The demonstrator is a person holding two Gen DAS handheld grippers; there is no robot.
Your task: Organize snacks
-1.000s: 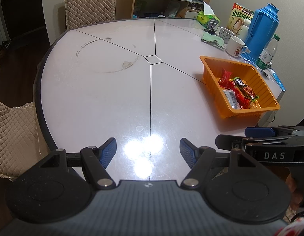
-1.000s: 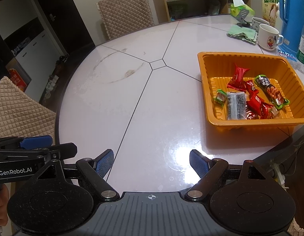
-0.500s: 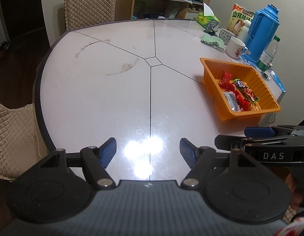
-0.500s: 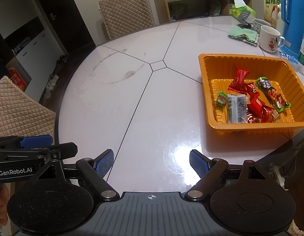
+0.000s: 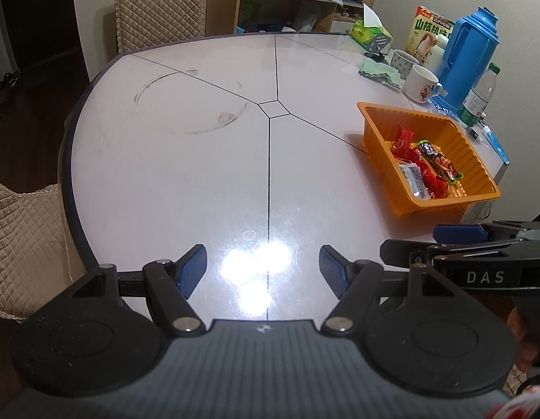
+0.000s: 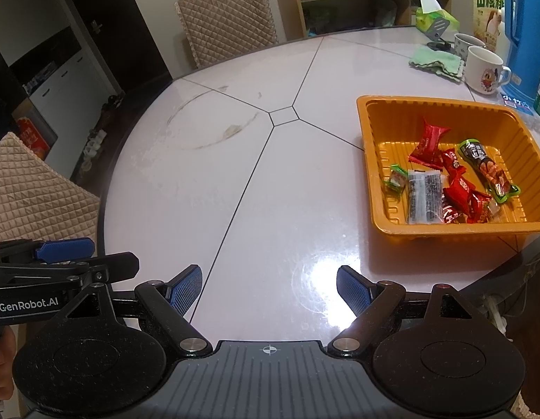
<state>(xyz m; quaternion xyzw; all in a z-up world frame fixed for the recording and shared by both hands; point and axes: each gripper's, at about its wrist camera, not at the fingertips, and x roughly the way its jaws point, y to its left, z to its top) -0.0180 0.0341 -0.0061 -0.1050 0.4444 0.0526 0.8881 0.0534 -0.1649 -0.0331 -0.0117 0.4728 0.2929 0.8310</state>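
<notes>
Snacks: we saw the wrapped snacks (image 6: 451, 185) lying together in an orange tray (image 6: 371, 146) on the right part of the round white table (image 6: 235, 160).
Snack kinds: we counted several red packets, one clear packet with dark contents (image 6: 423, 195), one long green-edged packet (image 6: 486, 171) and one small green sweet (image 6: 395, 179).
Left tongs: we held the left gripper (image 5: 263, 269) released, its blue pads (image 5: 191, 269) wide apart with only bare tabletop between them.
Right tongs: we held the right gripper (image 6: 269, 289) released as well, nothing between its pads (image 6: 354, 293).
Tray against left tongs: the tray (image 5: 381, 132) lay ahead and well to the right of the left gripper, apart from it.
Tray against right tongs: the tray lay ahead and to the right of the right gripper, nearer to it, but not touching.
Tongs together: we had the two grippers side by side above the near edge of the table, each showing in the other's view.
Behind the tray: we noted two mugs (image 6: 483, 70), a green cloth (image 6: 437, 63), a blue flask (image 5: 469, 52) and a water bottle (image 5: 478, 96).
Seats: quilted chairs (image 6: 228, 17) stood round the table.
</notes>
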